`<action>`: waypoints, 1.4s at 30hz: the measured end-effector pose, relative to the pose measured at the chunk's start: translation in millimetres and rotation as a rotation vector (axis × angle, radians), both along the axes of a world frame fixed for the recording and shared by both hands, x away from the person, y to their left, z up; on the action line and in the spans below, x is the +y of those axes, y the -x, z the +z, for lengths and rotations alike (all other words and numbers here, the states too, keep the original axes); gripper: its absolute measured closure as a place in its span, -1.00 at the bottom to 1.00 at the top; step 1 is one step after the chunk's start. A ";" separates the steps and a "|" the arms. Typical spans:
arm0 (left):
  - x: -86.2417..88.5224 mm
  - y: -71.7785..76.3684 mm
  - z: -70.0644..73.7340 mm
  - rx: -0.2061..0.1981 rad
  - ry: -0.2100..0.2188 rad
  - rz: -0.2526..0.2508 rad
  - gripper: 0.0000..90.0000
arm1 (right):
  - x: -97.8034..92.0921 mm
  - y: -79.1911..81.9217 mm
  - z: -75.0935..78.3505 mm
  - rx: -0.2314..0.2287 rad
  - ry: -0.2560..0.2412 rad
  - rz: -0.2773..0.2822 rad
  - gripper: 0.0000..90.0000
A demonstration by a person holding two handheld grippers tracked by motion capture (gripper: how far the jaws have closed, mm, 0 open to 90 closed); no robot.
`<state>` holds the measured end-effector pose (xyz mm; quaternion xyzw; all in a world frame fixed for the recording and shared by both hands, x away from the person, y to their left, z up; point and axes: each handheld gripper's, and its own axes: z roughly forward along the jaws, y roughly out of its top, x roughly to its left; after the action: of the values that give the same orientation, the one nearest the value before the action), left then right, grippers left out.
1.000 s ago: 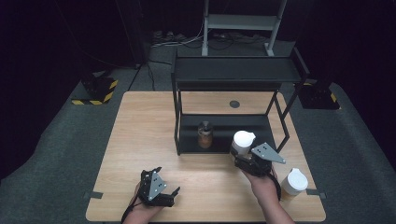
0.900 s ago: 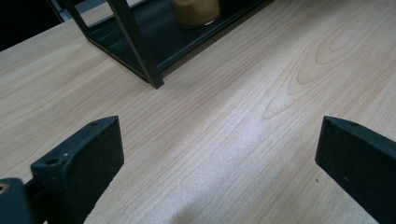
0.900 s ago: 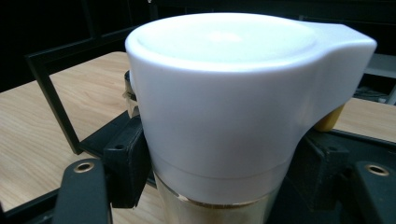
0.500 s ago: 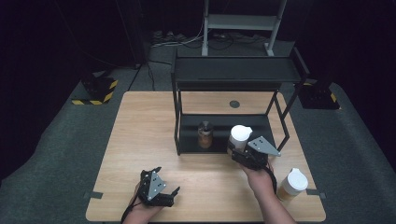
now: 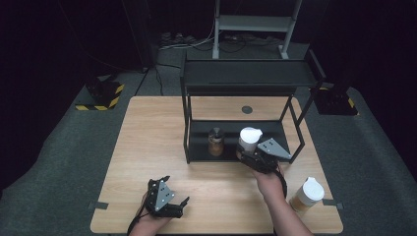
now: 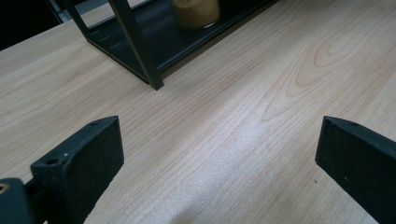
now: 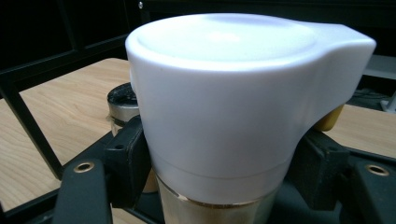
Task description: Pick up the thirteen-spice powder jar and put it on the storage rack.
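At the rack's [image 5: 246, 83] lower shelf, the right gripper [image 5: 255, 156] reaches forward, jaws clamped on a white-lidded bottle [image 7: 233, 93] beside a small jar [image 5: 215, 141]. Near the table's [image 5: 147, 128] front edge, the left gripper [image 6: 219, 154] rests low, jaws wide apart and empty.

Wooden table [image 5: 147, 142] on grey carpet. Black two-tier metal rack [image 5: 246, 78] at table's far-centre. Small jar [image 5: 215, 141] with brown contents, dark lid, on rack's lower shelf, left side. Round dark disc [image 5: 247, 109] in tabletop behind rack. Yellow-black striped block [image 5: 104, 96] on floor far left; similar one [image 5: 337, 104] far right. Grey metal stand [image 5: 253, 24] and cables behind table.
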<state>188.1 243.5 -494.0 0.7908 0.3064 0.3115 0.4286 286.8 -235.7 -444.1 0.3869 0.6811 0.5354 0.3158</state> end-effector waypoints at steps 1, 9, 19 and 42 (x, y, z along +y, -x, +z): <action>0.1 0.1 -0.1 0.001 0.002 0.000 -0.97 | 0.7 -1.1 -0.1 -0.001 0.000 -0.001 -0.32; 0.7 0.0 -0.4 0.001 0.007 0.000 -0.97 | 4.5 -10.8 -1.8 0.000 -0.006 -0.002 -0.32; 1.9 0.0 -0.6 0.000 0.010 -0.004 -0.97 | 9.6 -20.0 -4.4 0.003 -0.009 -0.011 -0.33; 3.9 0.4 -1.4 -0.006 0.016 -0.011 -0.97 | 23.6 -43.2 -16.4 0.010 0.009 -0.014 -0.33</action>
<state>187.6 247.3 -495.5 0.7883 0.3031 0.3089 0.4374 330.0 -212.1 -460.6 0.3929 0.6825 0.5282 0.3176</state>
